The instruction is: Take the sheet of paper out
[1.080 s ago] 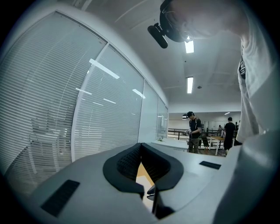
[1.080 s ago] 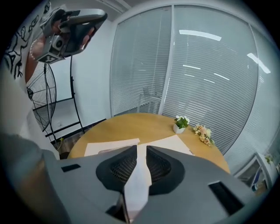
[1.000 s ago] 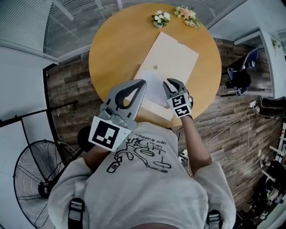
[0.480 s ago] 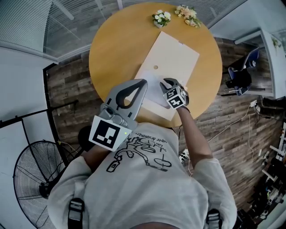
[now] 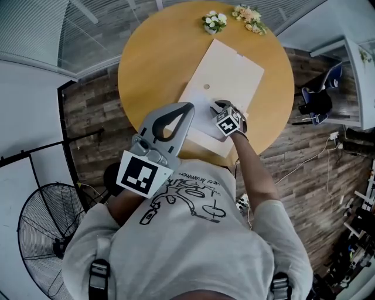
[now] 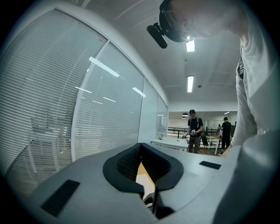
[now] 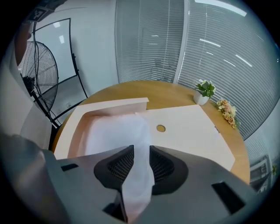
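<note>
A pale cream envelope [image 5: 231, 73] with a small round fastener lies on the round wooden table [image 5: 152, 58]; its flap [image 7: 114, 105] stands up at the near end. A white sheet of paper [image 5: 202, 116] sticks out of it toward me. My right gripper [image 5: 217, 107] points steeply down at the sheet's near edge. In the right gripper view a raised fold of the sheet [image 7: 141, 144] runs between the jaws, which have just been opening and stand apart. My left gripper [image 5: 186, 108] is held level above the table's near edge, its tips together and nothing in it.
Two small flower pots [image 5: 213, 21] [image 5: 249, 16] stand at the table's far edge. A floor fan [image 5: 41, 234] is at the lower left and a dark chair [image 5: 316, 102] to the right. In the left gripper view, people [image 6: 194, 135] stand far off.
My right gripper has sunk toward the sheet on the table and tilted further down, and its jaws have spread. The left gripper has kept still.
</note>
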{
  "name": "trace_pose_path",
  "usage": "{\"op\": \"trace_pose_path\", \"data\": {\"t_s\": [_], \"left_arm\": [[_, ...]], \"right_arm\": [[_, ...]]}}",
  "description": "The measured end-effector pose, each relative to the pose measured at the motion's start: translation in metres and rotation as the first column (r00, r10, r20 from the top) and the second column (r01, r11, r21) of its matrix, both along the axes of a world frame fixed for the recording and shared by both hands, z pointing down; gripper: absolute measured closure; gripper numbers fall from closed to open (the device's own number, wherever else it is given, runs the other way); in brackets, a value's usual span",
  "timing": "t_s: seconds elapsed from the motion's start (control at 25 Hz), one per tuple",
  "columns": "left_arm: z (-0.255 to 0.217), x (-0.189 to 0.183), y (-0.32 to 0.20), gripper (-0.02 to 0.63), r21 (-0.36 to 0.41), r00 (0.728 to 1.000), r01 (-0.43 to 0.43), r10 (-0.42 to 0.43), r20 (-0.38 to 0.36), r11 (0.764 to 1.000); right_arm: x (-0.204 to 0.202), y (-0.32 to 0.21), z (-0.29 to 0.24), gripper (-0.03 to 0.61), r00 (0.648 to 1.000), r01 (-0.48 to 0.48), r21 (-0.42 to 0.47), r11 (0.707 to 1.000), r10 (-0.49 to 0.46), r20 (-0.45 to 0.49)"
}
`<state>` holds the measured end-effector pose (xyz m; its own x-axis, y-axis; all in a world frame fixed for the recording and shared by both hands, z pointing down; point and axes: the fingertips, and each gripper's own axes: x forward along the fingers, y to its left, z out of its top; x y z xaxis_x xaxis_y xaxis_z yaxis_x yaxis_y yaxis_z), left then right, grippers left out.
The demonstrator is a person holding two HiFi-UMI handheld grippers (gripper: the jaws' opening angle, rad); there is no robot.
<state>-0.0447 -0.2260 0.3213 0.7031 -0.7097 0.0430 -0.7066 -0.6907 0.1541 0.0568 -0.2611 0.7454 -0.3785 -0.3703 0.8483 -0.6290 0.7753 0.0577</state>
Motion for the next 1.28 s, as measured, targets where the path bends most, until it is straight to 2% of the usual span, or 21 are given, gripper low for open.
{"op": "trace_pose_path", "data": {"t_s": [0.4, 0.72, 1.28], "left_arm": [[0.002, -0.002, -0.006, 0.592, -0.011, 1.000, 0.012, -0.012, 0.002, 1.000], [-0.002, -0.008, 0.006, 0.592, -0.017, 1.000, 0.020, -0.020, 0.009, 1.000], [0.005, -0.009, -0.006, 0.592, -0.033, 0.999, 0.034, -0.034, 0.008, 0.999]], "right_arm": [[0.009, -0.003, 0.032, 0.433, 0.999, 0.013, -0.080, 0.997, -0.017, -0.049], [0.007, 0.002, 0.032, 0.414, 0.998, 0.015, -0.103, 0.995, -0.020, -0.052], [0.010, -0.006, 0.046, 0.430, 0.999, 0.013, -0.152, 0.988, -0.018, -0.031]]}}
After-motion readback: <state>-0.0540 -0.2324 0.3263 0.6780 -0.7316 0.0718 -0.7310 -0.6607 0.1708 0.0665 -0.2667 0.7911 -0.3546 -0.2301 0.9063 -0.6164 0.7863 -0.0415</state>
